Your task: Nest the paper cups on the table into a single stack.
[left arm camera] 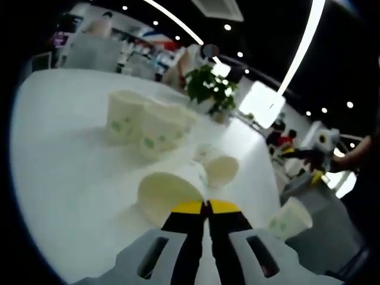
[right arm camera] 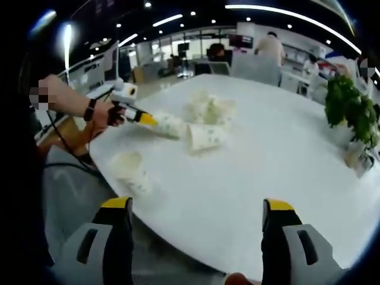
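Note:
My left gripper [left arm camera: 208, 207] is shut, its yellow tips pinching the rim of a white paper cup [left arm camera: 172, 190] that lies on its side on the round white table [left arm camera: 59, 154]. In the right gripper view that left gripper [right arm camera: 147, 119] comes in from the left in a hand, with the same cup [right arm camera: 170, 125] at its tip. A second cup [left arm camera: 221, 170] [right arm camera: 205, 136] lies tipped just beyond. Several upright cups [left arm camera: 142, 122] [right arm camera: 211, 110] cluster farther back. One more cup [left arm camera: 289, 220] [right arm camera: 134, 173] rests near the table edge. My right gripper [right arm camera: 197, 206] hangs wide open off the table's near edge, holding nothing.
A potted green plant [left arm camera: 208, 86] [right arm camera: 350, 110] stands on the table's far side. The person's arm [right arm camera: 71, 101] reaches in beside the table edge. Desks, chairs and people fill the office behind. Bare tabletop [right arm camera: 285, 154] stretches between the cups and the plant.

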